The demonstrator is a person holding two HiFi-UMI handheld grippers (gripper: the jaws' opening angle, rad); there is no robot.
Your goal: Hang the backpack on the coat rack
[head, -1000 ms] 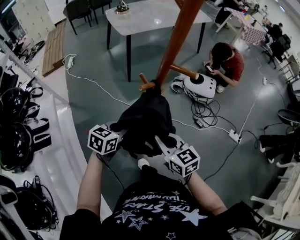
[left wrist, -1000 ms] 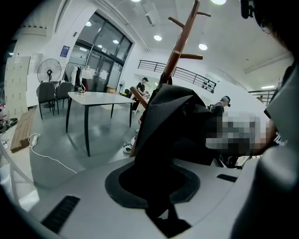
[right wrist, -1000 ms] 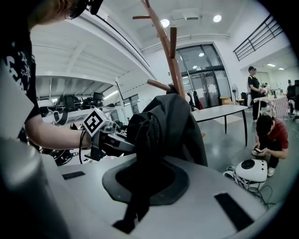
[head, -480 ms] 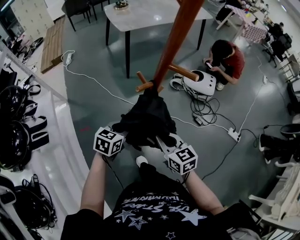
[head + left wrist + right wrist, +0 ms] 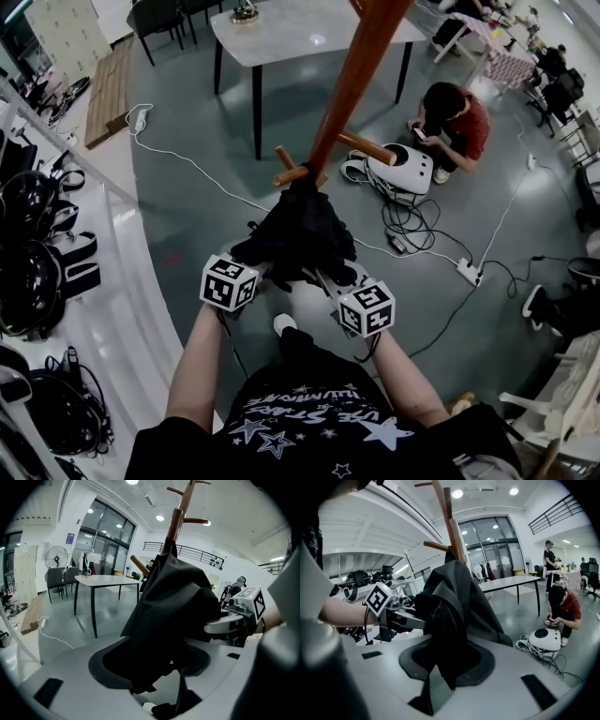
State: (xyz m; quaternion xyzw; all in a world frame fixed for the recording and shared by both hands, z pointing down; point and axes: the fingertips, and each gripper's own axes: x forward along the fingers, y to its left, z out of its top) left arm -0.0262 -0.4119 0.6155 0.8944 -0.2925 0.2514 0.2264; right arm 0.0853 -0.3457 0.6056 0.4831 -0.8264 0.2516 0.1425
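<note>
The black backpack hangs from its top at a peg of the brown wooden coat rack. Both grippers are at its lower part. My left gripper is on its left side; the jaws have just been opening and stand wide, with loose black fabric hanging between them. My right gripper is on its right side; its jaws have also just been opening, and a fold of the backpack with a zip still droops into the gap.
A white table stands behind the rack. A person crouches on the floor at the right beside a white device, cables and a power strip. Dark helmets line the shelf on the left.
Both grippers have sunk a little and drawn closer in under the backpack. The backpack's top stays at the peg and its body hangs straighter.
</note>
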